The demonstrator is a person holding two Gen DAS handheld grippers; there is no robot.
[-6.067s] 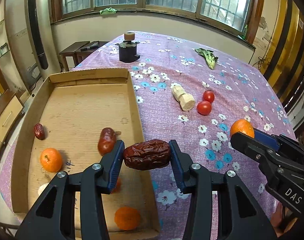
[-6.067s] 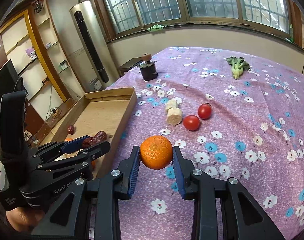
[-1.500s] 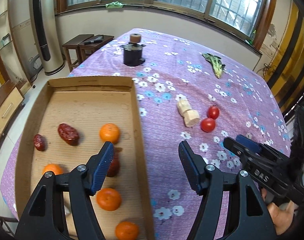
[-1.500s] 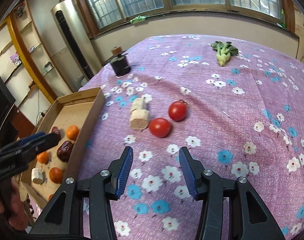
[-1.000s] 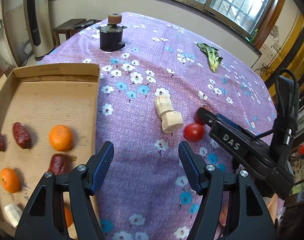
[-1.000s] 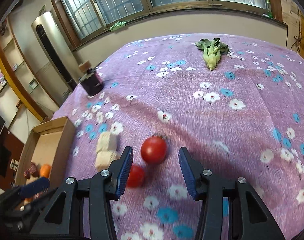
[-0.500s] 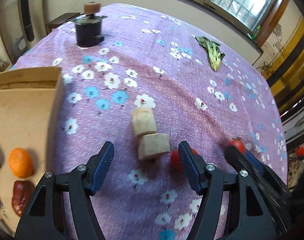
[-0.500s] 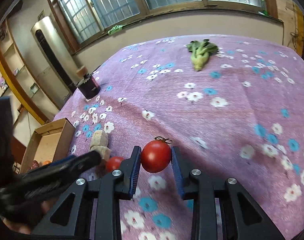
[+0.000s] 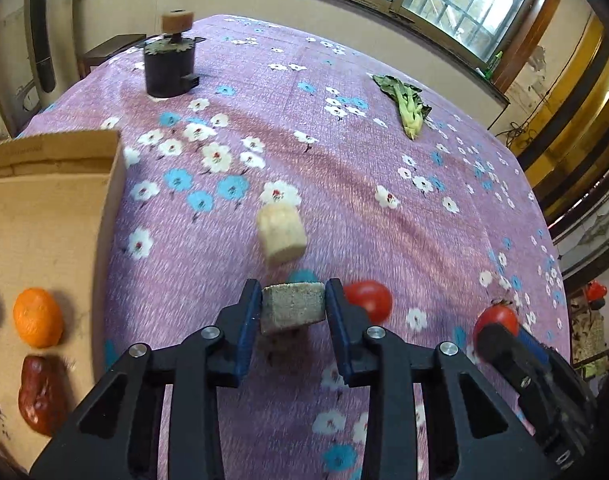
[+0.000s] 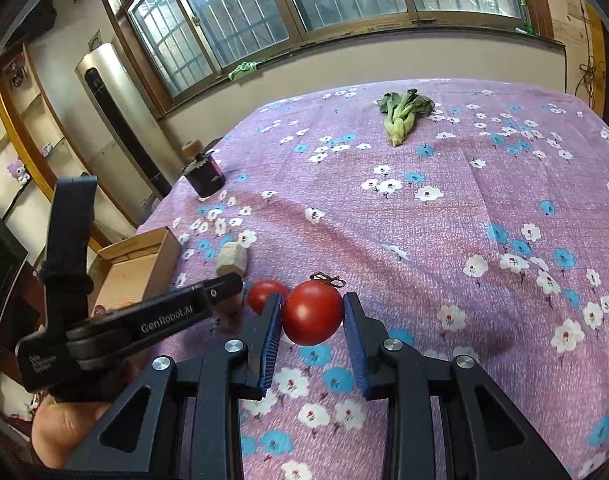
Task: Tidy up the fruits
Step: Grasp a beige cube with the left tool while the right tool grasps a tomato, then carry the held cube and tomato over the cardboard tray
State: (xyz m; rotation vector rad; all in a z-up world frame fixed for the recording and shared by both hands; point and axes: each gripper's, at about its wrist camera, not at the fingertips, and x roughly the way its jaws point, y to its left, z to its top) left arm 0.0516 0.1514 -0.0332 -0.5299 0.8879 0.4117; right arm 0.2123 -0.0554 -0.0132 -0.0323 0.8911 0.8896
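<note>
The left tongs (image 9: 292, 312), at lower centre of the left wrist view, have just closed and now grip one pale cut chunk (image 9: 293, 307) between their blue pads. A second pale chunk (image 9: 281, 236) lies on the purple flowered worktop (image 9: 384, 216) just above it in the frame.

The right tongs (image 10: 312, 316), at lower centre of the right wrist view, are clamped on one red tomato (image 10: 312, 312) with its stem on top. A second tomato (image 10: 264, 293) sits on the cloth just to its left in the frame, partly behind the left pad.

So there are two tomatoes and two pale chunks, one of each held.

At the left edge of the left wrist view a cardboard tray (image 9: 112, 184) shows one whole orange (image 9: 37, 317) and one dark red date (image 9: 40, 396), with slivers of other fruit cut off by the frame.

In the upper part of both views lie one leafy green vegetable (image 10: 402, 114) and one dark cylindrical stand (image 9: 169, 68) with a wooden knob.
</note>
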